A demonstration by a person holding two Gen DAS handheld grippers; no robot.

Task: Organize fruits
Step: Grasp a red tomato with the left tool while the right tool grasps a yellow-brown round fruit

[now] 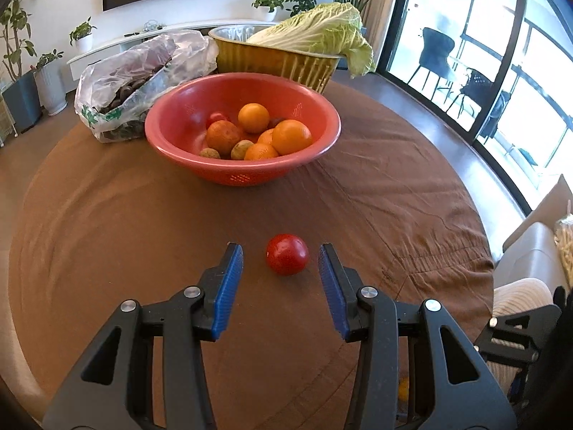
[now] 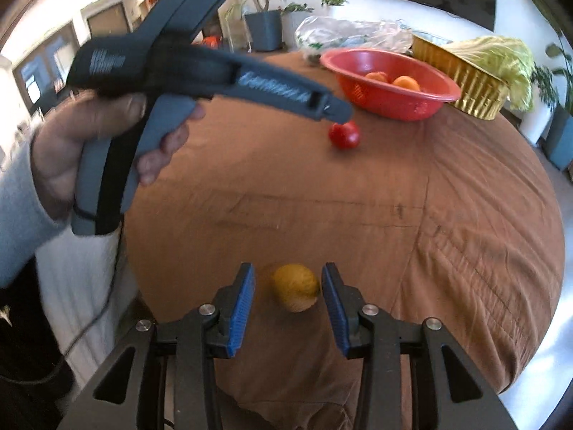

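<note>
Oranges (image 1: 292,137) five; kiwis (image 1: 242,149) two; tomato (image 1: 287,254) one.

Glossy tomato (image 1: 287,254), creased matt cloth (image 1: 394,186)

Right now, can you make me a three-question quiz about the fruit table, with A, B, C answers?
1. Where is the red tomato?
A. in the red bowl
B. on the brown cloth, in front of the left gripper
C. in the gold tray

2. What colour is the fruit between the right gripper's fingers?
A. yellow
B. purple
C. white

3. How is the left gripper?
A. shut on the tomato
B. shut on nothing
C. open, with gaps on both sides of the tomato

Answers: B, it sits alone on the cloth, nearer than the bowl; A, the right gripper frames a yellow fruit; C, neither blue pad touches it.
</note>
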